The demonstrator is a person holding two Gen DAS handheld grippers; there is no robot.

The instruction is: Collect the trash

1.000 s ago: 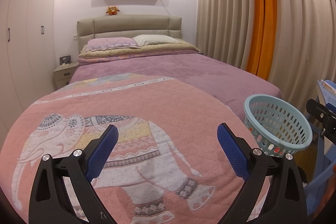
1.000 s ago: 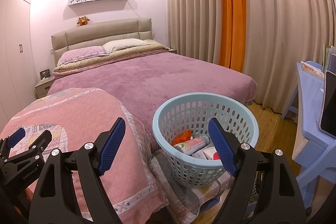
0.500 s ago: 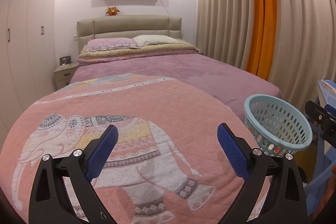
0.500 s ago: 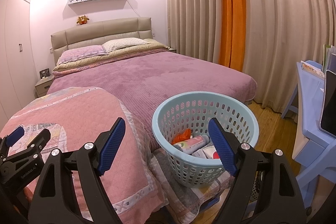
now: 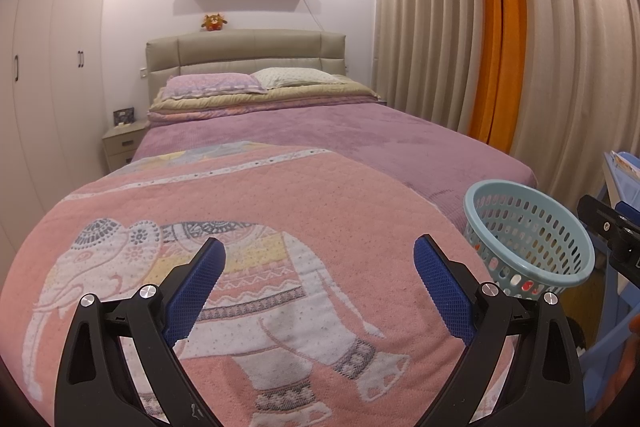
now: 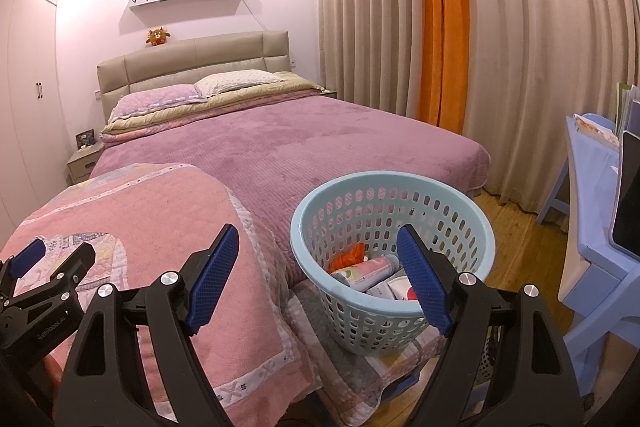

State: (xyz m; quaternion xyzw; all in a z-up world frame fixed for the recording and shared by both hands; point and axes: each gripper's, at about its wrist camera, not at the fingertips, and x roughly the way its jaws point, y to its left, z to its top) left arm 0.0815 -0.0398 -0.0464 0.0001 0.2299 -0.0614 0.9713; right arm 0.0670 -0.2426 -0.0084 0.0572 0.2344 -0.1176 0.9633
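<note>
A light blue perforated basket (image 6: 460, 211) stands on a folded patchwork cloth at the foot of the bed; it also shows in the left wrist view (image 5: 576, 239). Inside lie a pink-and-white tube (image 6: 366, 273), an orange crumpled wrapper (image 6: 349, 254) and white packaging (image 6: 400, 287). My right gripper (image 6: 318, 245) is open and empty, just in front of the basket. My left gripper (image 5: 318, 255) is open and empty above the pink elephant blanket (image 5: 248, 227). The left gripper also shows at the left edge of the right wrist view (image 6: 44, 263).
A purple bed (image 6: 300, 147) with pillows fills the middle. Beige and orange curtains (image 6: 440, 27) hang on the right. A blue desk (image 6: 600, 187) with books and a dark screen stands at the far right. A nightstand (image 5: 122, 139) and wardrobes are on the left.
</note>
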